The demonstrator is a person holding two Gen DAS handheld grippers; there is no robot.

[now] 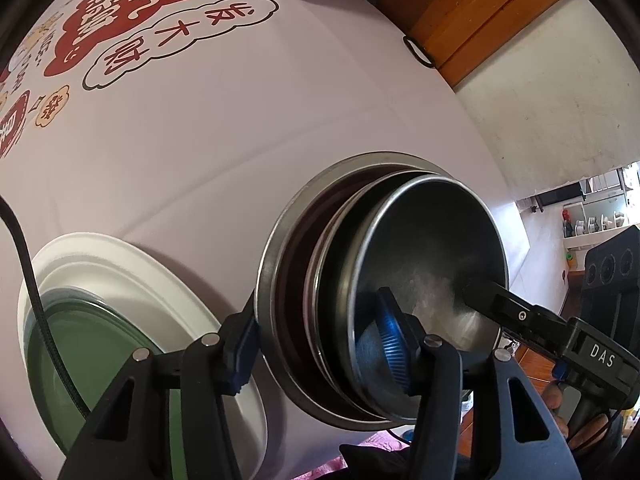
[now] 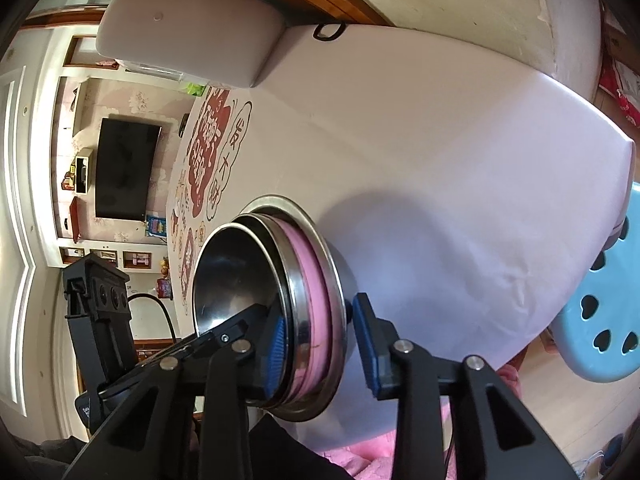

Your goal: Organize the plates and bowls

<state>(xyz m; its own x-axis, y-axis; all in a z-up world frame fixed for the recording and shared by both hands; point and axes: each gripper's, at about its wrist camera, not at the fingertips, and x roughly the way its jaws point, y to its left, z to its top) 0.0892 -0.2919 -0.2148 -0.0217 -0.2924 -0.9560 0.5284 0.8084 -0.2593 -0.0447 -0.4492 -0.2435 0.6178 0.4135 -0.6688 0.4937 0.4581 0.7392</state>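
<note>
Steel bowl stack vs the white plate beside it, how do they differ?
The steel bowl stack is shiny metal, several bowls nested with a pink one between; the white plate is matte, single and holds a green dish. The stack is deep; the plate is shallow. Both hand-held grippers straddle the stack's rim; neither reaches the plate. Both rest on the same tablecloth.

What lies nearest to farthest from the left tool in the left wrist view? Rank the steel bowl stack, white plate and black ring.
1. Steel bowl stack, straddled by the left tool.
2. White plate, to its left.
3. Black ring, at the far table edge.
</note>
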